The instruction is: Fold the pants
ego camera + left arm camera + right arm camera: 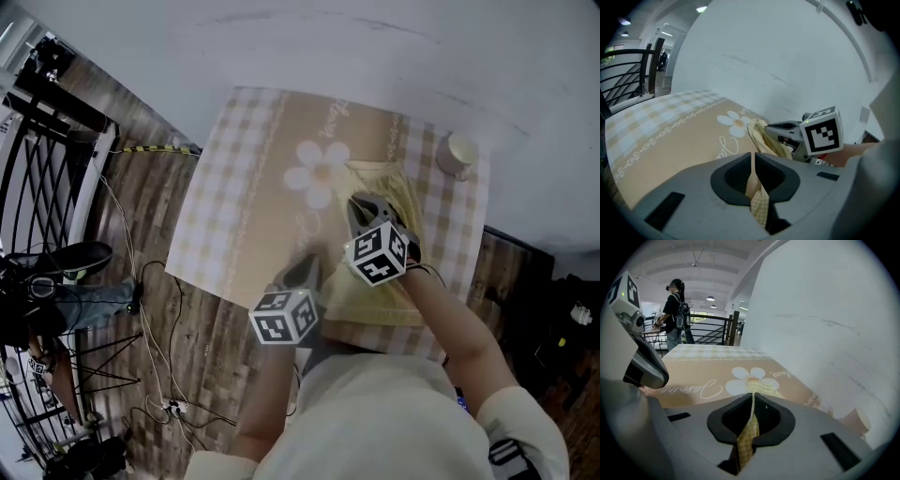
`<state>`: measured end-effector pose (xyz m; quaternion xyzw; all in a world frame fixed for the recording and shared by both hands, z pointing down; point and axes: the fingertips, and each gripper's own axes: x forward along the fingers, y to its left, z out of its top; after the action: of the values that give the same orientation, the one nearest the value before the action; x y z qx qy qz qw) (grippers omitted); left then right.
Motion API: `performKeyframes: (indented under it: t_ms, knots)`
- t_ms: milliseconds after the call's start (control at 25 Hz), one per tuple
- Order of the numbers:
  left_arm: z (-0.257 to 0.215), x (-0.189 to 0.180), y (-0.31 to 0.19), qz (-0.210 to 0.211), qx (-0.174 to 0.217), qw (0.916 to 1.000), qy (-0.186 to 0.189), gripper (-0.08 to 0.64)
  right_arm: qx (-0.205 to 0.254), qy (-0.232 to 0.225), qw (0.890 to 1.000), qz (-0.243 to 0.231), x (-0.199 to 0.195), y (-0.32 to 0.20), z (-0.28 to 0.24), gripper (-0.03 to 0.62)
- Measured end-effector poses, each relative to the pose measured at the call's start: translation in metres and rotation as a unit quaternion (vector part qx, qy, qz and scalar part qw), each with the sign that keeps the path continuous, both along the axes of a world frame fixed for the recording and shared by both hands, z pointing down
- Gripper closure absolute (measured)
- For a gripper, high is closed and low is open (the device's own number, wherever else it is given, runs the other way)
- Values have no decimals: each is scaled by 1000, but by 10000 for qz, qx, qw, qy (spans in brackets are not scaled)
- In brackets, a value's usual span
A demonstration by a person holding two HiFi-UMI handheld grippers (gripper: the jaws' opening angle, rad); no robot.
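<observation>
While the pants (373, 298) lie on the tablecloth (239, 192), right of its flower print (317, 170) and running down to the near edge, both grippers have hold of them.

At the left, the left gripper (302, 269) sits at the pants' near-left edge. Its own view shows the jaws pressed together w/ a strip of yellow checked fabric pinched btw the pads. The strip comes out below the fingers and hangs there. Beyond the tips the cloth rises in a bunched fold twd the other tool.

Further right, the right gripper (360, 207) is over the pants' upper-middle part, just below the flower. Its jaws are likewise closed on the fabric: a thin checked fold stands upright in the slot btw the pads and trails down under them, w/ more yellow cloth just ahead of the tips.

At the far right, a cup (457, 153) stands near the table corner, apart from the pants. A person (675, 310) stands in the bg by a railing.
</observation>
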<state>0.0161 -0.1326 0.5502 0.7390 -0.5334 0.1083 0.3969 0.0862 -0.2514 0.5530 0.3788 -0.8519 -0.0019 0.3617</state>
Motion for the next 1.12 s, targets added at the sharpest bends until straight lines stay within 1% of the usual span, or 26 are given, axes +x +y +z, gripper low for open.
performKeyframes:
  t_ms: [120, 240, 440, 560, 760, 920, 1120]
  knots:
    - [1, 5, -1, 50, -21, 10000, 8, 535, 38, -110, 9997, 201, 22, -11, -7, 580]
    - [3, 8, 0, 84, -41, 10000, 11, 535, 36, -120, 9990, 434, 49, -25, -10, 581]
    - [6, 11, -1, 120, -79, 9999, -1, 535, -169, -248, 9959, 852, 85, -46, -5, 581]
    - [5, 11, -4, 128, -78, 9999, -21, 535, -339, -351, 9934, 1034, 98, -57, 2, 581]
    - [3, 10, -13, 195, -24, 9998, -79, 535, -601, -398, 9881, 1356, 121, -71, 18, 581]
    - [-1, 14, -31, 394, 104, 9990, -181, 535, -890, -541, 9811, 1629, 137, -78, 30, 580]
    - [-6, 23, -65, 674, 307, 9969, -262, 535, -1045, -595, 9785, 1678, 141, -79, 36, 580]
